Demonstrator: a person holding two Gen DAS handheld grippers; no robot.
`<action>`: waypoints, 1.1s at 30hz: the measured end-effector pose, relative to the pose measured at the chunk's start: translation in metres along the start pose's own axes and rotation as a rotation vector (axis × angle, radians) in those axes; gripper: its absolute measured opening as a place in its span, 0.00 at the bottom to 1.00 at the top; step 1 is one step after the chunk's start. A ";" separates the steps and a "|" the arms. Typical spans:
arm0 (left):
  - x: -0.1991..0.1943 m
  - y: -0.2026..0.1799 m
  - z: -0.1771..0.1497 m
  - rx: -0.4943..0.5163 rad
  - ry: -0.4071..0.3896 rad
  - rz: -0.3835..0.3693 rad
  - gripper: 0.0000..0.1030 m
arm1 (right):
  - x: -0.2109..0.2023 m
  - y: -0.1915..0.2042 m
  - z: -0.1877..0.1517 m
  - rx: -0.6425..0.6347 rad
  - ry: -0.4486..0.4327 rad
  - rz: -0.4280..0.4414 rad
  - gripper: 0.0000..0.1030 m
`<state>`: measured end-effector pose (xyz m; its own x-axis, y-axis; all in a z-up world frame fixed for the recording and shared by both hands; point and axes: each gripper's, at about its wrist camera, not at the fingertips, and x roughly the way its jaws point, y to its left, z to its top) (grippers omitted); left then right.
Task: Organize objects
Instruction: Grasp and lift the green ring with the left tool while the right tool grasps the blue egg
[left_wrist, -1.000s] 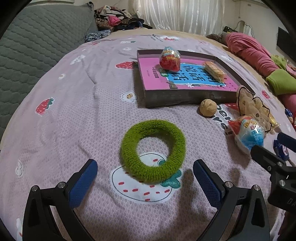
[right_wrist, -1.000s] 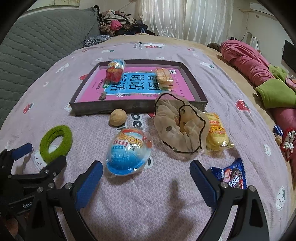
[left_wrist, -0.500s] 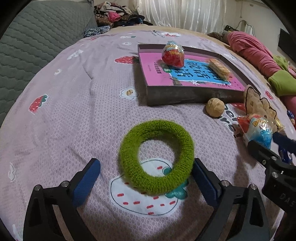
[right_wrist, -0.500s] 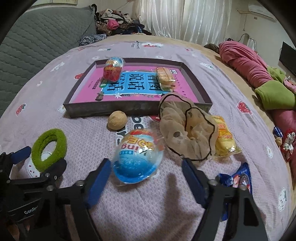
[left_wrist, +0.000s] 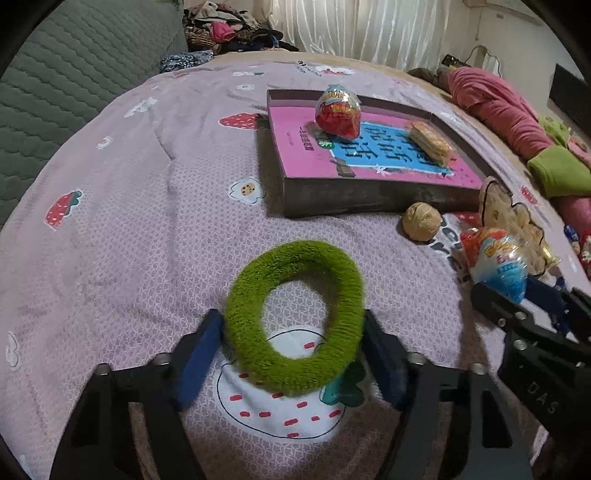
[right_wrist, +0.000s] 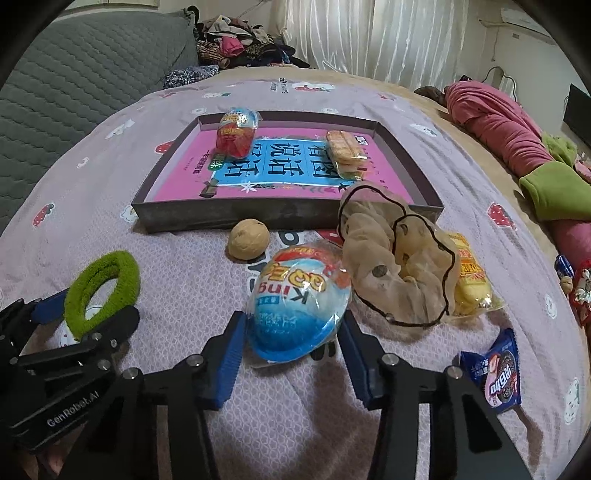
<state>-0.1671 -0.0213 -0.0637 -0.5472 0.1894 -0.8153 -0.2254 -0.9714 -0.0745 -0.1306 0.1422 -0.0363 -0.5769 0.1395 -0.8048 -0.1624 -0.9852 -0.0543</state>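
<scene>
My left gripper (left_wrist: 295, 354) is shut on a fuzzy green hair tie (left_wrist: 295, 314), squeezed into an oval and tilted up off the bedspread; it also shows in the right wrist view (right_wrist: 101, 288). My right gripper (right_wrist: 291, 350) is shut on a blue-and-white egg-shaped snack pack (right_wrist: 299, 302), seen from the left wrist too (left_wrist: 498, 262). Beyond lies a dark shallow box (right_wrist: 421, 173) with a pink bottom, holding a red egg pack (right_wrist: 236, 131) and a biscuit pack (right_wrist: 343, 149).
A walnut (right_wrist: 248, 239) lies in front of the box. A beige scrunchie (right_wrist: 391, 266), a yellow snack pack (right_wrist: 471, 280) and a blue cookie packet (right_wrist: 498, 376) lie to the right. Pink and green bedding (right_wrist: 517, 136) sits at the far right, a grey cushion (right_wrist: 74, 81) at the left.
Both grippers have closed: the left on the green hair tie, which is now squeezed and lifted at its far side, the right on the blue egg pack.
</scene>
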 end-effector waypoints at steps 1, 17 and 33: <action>-0.002 0.000 0.001 -0.005 -0.009 -0.004 0.51 | 0.000 0.000 -0.001 0.000 0.001 0.002 0.48; -0.015 -0.004 -0.007 -0.005 -0.020 -0.011 0.23 | -0.013 -0.007 -0.007 0.007 -0.009 0.049 0.48; -0.056 -0.020 -0.015 -0.002 -0.050 0.008 0.23 | -0.044 -0.019 -0.017 0.007 -0.031 0.057 0.48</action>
<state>-0.1203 -0.0148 -0.0250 -0.5887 0.1888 -0.7860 -0.2192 -0.9732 -0.0695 -0.0888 0.1529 -0.0101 -0.6099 0.0863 -0.7877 -0.1343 -0.9909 -0.0046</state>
